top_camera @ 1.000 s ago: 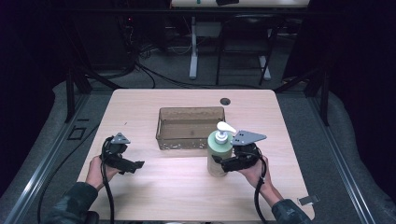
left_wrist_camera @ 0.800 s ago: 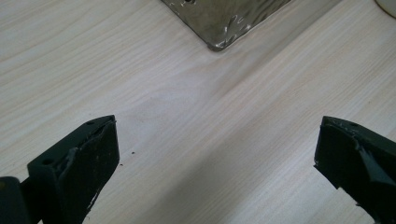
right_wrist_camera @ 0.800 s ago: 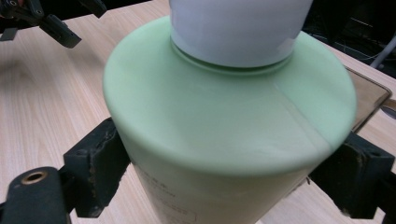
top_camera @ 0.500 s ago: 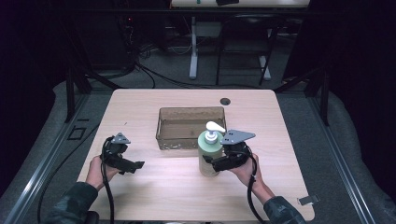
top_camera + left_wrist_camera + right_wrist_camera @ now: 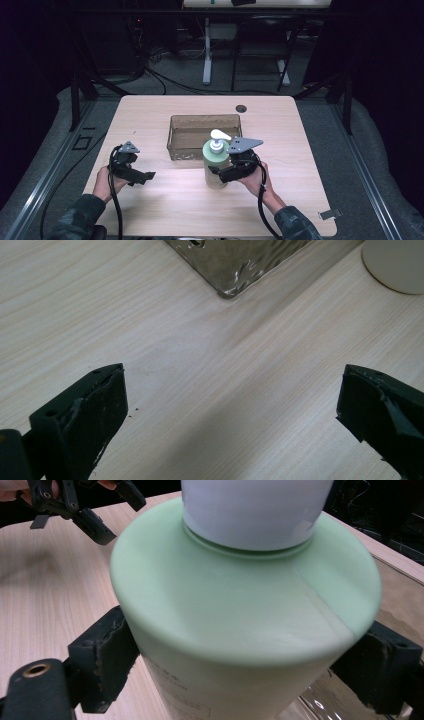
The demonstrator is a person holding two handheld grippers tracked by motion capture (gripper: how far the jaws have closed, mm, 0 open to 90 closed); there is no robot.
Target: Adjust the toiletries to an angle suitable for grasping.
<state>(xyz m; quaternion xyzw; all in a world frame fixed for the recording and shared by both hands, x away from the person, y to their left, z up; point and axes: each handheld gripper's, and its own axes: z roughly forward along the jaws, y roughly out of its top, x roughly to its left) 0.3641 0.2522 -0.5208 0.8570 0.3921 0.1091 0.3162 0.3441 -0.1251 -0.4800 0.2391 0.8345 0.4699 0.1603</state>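
A pale green pump bottle (image 5: 214,162) with a white pump head (image 5: 218,136) stands upright just in front of the clear ribbed bin (image 5: 172,145) at the table's middle. My right gripper (image 5: 220,174) is shut on the bottle's body from the right. In the right gripper view both jaws press the bottle (image 5: 240,610) below its shoulder. Whether its base touches the table I cannot tell. My left gripper (image 5: 142,177) is held low over the front left of the table, open and holding nothing. Its fingers (image 5: 85,415) are spread wide over bare wood, with the bin's corner (image 5: 235,265) and the bottle's base (image 5: 395,265) ahead.
A small dark round hole (image 5: 241,108) sits in the tabletop behind the bin. A metal clip (image 5: 327,214) lies at the front right corner. Bare wood (image 5: 310,150) lies to the right of the bin. Dark floor, cables and desk legs lie beyond the far edge.
My right gripper has carried the bottle leftward, from right of the bin's front corner to in front of the bin. The left gripper has stayed where it was, open.
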